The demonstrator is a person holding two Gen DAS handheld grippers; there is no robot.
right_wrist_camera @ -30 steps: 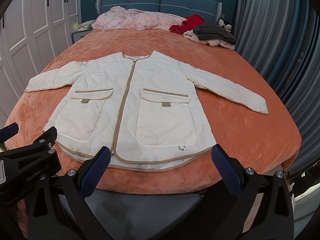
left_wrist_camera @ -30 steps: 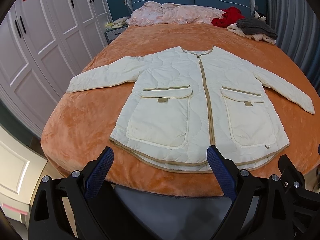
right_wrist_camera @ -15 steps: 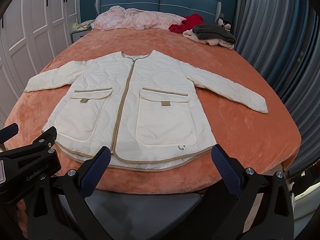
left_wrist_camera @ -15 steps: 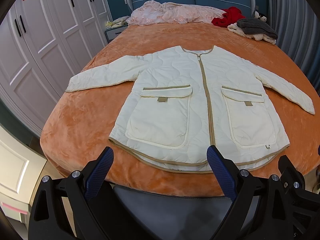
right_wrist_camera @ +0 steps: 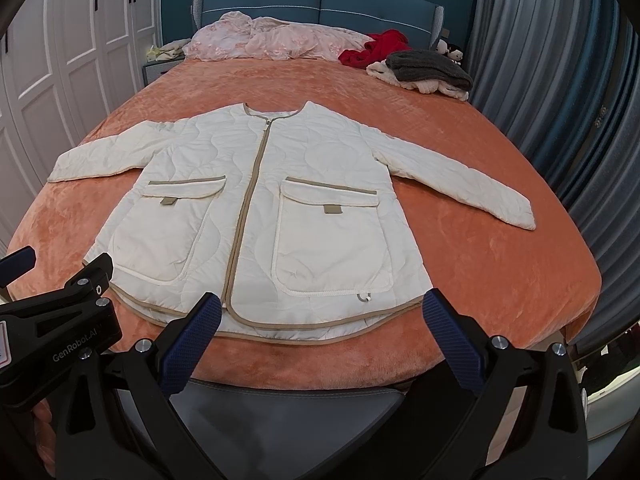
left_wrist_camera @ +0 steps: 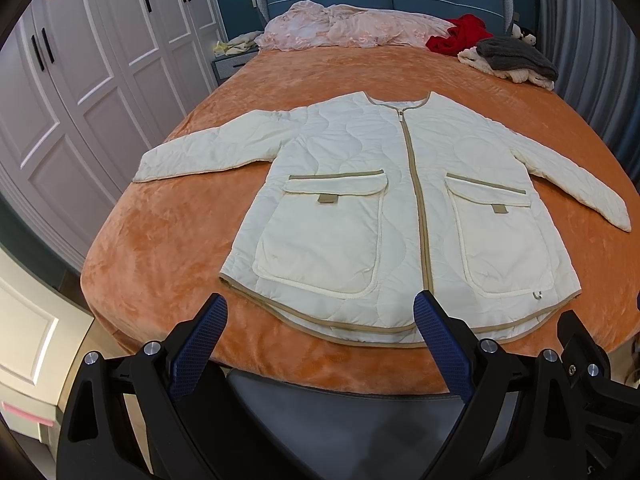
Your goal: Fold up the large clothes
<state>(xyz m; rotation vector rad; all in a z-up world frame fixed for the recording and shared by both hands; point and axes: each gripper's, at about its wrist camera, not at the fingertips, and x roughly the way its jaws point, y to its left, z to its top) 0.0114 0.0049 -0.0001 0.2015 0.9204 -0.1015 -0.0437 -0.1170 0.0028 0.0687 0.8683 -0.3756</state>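
Cream quilted zip-front jacket (left_wrist_camera: pixel 400 216) flat, face up, sleeves spread left and right on orange plush bedspread (left_wrist_camera: pixel 168 248), hem near; left gripper (left_wrist_camera: pixel 320 344) and right gripper (right_wrist_camera: pixel 322 338) spread wide, empty, short of hem; no fold yet, all folding left.

The quilted, matt cloth jacket (left_wrist_camera: pixel 400 208) with tan woven trim lies on a plush, velvety orange bedspread (left_wrist_camera: pixel 168 248), near whose far right corner sits a fuzzy grey knit (left_wrist_camera: pixel 516 58), while both grippers' matt black plastic frames carry textured blue pads (left_wrist_camera: pixel 200 344) and shiny metal screws (right_wrist_camera: pixel 500 342).
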